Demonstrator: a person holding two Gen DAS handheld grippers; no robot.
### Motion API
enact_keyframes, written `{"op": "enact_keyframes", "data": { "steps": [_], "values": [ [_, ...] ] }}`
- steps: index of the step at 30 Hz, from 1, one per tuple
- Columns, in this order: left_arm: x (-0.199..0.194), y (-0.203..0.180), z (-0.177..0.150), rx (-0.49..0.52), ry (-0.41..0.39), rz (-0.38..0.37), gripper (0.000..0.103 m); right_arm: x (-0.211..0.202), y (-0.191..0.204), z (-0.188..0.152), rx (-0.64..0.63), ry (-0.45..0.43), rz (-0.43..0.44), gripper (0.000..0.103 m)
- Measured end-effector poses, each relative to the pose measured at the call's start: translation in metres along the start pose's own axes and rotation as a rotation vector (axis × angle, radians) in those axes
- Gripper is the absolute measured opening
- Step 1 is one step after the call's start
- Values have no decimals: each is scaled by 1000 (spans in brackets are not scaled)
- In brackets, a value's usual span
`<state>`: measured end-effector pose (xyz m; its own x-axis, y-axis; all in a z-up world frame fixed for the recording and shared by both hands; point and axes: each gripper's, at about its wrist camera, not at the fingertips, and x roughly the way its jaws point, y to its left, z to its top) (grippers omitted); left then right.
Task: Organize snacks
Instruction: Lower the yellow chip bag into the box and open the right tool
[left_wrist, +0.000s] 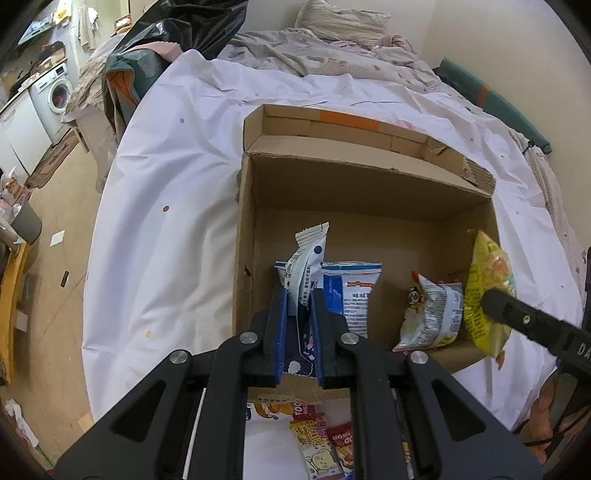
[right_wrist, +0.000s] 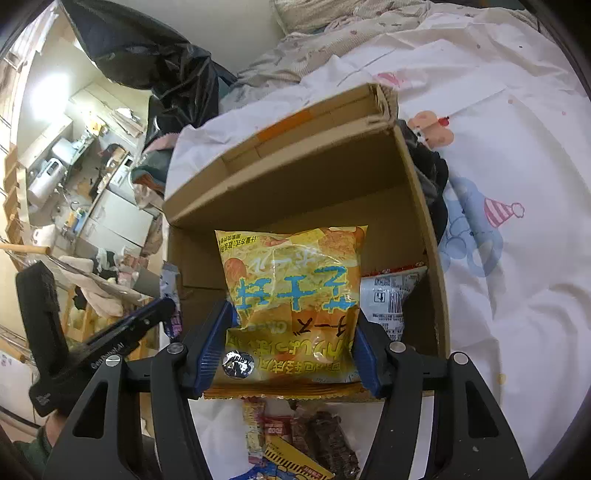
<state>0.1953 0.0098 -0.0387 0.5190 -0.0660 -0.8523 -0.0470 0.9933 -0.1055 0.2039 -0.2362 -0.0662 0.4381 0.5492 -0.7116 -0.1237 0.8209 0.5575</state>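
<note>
Left gripper (left_wrist: 299, 306) is angled steeply down over the cardboard box (left_wrist: 243, 236), jaws pinched nearly closed on a white-and-blue snack packet (left_wrist: 308, 266). Right gripper (right_wrist: 293, 345) is tilted down at the box's near edge, jaws spread wide and clamped on a yellow chip bag (right_wrist: 291, 291), seen upside down. Two more packets (left_wrist: 351, 295) are seen inside the box. A white printed bedsheet (left_wrist: 166, 184) is spread beneath; a washing machine (left_wrist: 55, 96) is seen beyond.
</note>
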Motion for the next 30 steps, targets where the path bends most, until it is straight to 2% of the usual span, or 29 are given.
{"op": "enact_keyframes", "data": {
  "steps": [13,15,18,20,21,23,25,27,28,30],
  "values": [
    [4,-2,3,-7,7,-14,11,18,6,4,19,23,-7,66],
    [5,-2,3,-3,9,-10,11,20,7,3,16,20,-8,68],
    [6,-1,1,-7,16,-8,11,19,7,3,25,14,-15,78],
    [7,0,1,-10,25,-17,12,18,6,3,32,8,-18,89],
    [7,-1,1,-10,28,-19,13,16,5,3,33,1,-24,90],
    [6,-2,1,-5,25,-13,25,15,4,4,35,-7,-26,90],
    [3,-4,0,4,7,-5,56,14,2,4,37,-4,-27,90],
    [-1,-5,1,5,-20,0,70,13,1,3,40,-5,-29,90],
    [-2,-6,1,10,-26,3,76,13,1,3,40,-5,-30,90],
    [-4,-7,0,22,-32,1,78,12,1,3,38,-5,-30,90]
  ]
}}
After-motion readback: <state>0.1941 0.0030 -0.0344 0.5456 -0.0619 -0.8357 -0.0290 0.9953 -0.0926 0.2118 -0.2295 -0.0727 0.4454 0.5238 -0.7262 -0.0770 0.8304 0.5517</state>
